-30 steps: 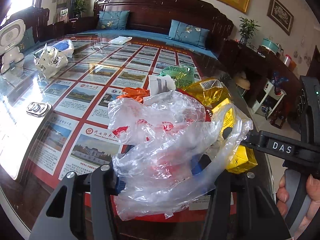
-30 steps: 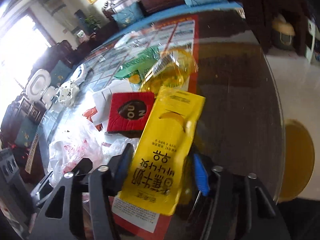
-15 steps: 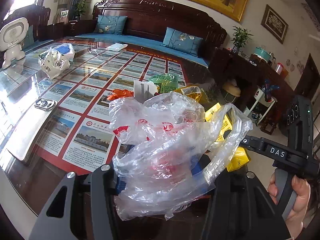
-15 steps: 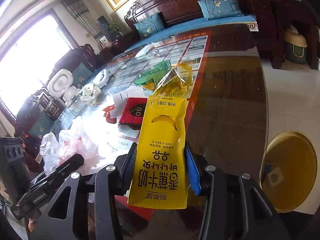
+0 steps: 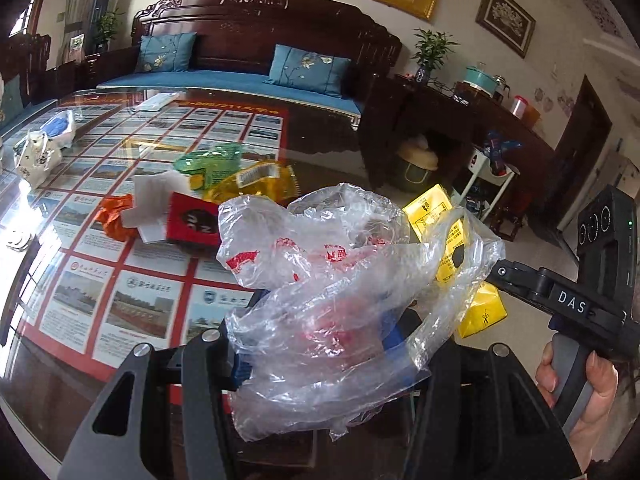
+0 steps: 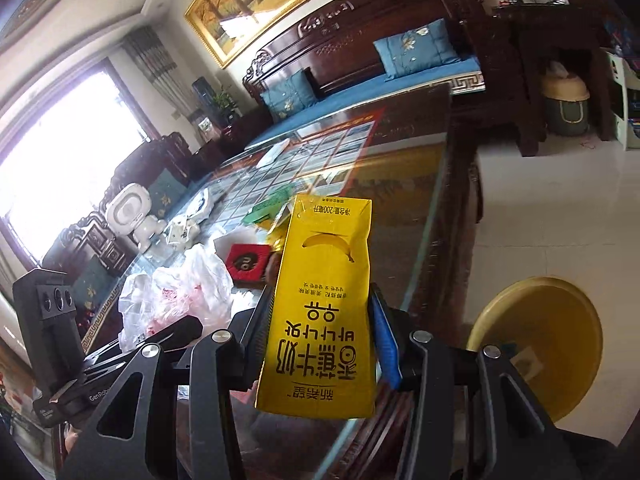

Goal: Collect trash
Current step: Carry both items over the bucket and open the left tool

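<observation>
Right wrist view: my right gripper [image 6: 326,332] has lifted the yellow milk carton [image 6: 320,304] clear of the glass table [image 6: 420,216].
Fingers pinch it; my left gripper [image 5: 320,344] clamps the clear plastic bag [image 5: 340,280], so bagging comes next.

"DAS" is printed in white on the black right gripper [image 5: 496,274]; "GenRobo" is partly legible on the black left gripper's body [image 6: 96,394]; "200" is printed on the yellow milk carton [image 6: 320,304].

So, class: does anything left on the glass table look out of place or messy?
Yes. Crumpled wrappers lie scattered on the table: an orange one, a green one, a yellow one, beside a red box.
</observation>
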`<action>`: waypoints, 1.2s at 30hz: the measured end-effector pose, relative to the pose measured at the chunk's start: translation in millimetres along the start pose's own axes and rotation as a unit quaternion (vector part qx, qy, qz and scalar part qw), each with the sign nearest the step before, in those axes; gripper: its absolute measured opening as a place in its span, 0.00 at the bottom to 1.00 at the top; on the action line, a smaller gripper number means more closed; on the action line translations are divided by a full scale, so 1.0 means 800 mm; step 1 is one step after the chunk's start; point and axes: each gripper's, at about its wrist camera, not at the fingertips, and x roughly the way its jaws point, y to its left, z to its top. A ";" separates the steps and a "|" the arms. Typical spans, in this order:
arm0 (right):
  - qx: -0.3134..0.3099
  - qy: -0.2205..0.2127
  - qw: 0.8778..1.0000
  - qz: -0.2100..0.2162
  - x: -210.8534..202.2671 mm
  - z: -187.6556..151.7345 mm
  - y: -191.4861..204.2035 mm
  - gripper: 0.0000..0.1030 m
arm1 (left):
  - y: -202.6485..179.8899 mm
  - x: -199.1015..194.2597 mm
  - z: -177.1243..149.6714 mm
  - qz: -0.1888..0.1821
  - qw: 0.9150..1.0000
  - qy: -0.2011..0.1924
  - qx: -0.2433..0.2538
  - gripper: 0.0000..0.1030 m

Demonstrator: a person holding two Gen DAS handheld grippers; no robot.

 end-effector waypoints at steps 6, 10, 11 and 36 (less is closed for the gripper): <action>0.017 -0.016 0.999 -0.023 -0.045 0.005 -0.062 0.43 | -0.077 0.048 0.004 -0.032 0.999 0.024 0.022 0.51; 0.023 -0.024 0.998 -0.047 -0.070 0.010 -0.106 0.43 | -0.123 0.082 0.003 -0.047 0.997 0.043 0.038 0.51; 0.027 -0.023 0.998 -0.050 -0.075 0.010 -0.118 0.43 | -0.137 0.092 0.002 -0.051 0.997 0.049 0.043 0.51; 0.091 0.021 0.989 -0.113 -0.084 -0.013 -0.322 0.43 | -0.247 0.331 -0.064 -0.056 0.976 0.207 0.043 0.51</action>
